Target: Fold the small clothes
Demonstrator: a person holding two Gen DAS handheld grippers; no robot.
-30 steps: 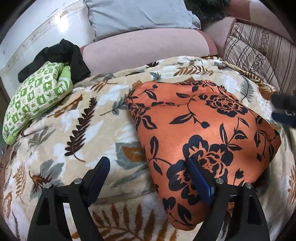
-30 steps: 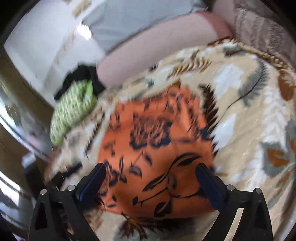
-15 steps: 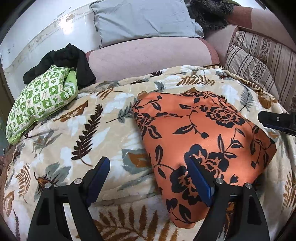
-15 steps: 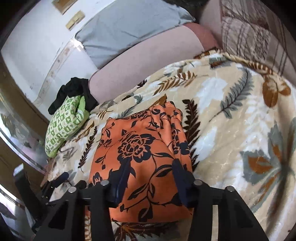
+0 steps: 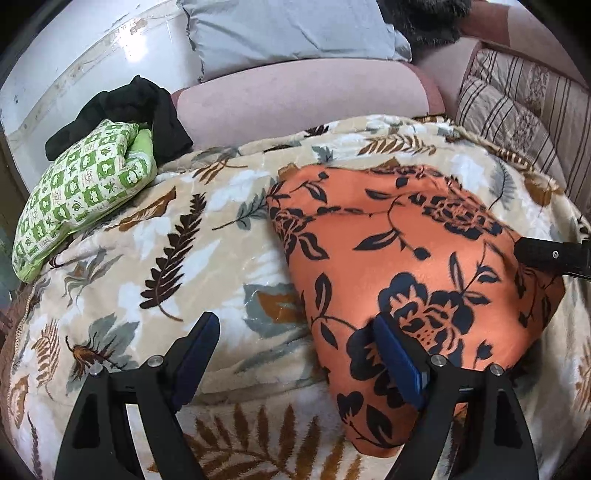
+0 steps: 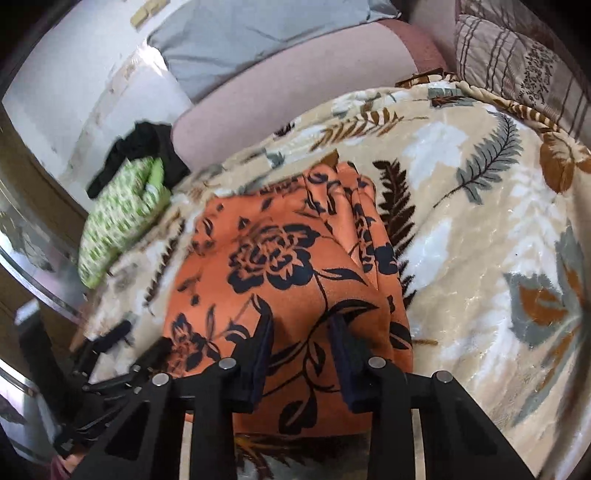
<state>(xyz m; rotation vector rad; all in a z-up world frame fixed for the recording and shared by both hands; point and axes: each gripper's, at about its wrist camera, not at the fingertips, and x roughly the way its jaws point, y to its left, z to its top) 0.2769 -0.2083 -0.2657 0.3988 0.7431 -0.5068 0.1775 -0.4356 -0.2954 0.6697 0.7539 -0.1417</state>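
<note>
Left wrist view: my left gripper (image 5: 295, 354) stands wide and released, grasping nothing. One finger hangs over the leaf-print blanket (image 5: 166, 258); the other finger overlaps the near edge of the orange floral garment (image 5: 417, 266), and I cannot tell whether it touches the cloth. The garment lies on the blanket, folded into a rounded wedge. A green checked bundle (image 5: 81, 192) sits at the blanket's far left corner with a black cloth (image 5: 129, 107) behind it, against the pink sofa arm (image 5: 295, 99). A grey pillow (image 5: 288, 33) rests above.

Right wrist view: my right gripper (image 6: 301, 336) has just been closing. Its jaws now pinch a raised fold of the orange garment at its near edge, clenched on cloth.

No brand, label or legible writing shows in either view.
</note>
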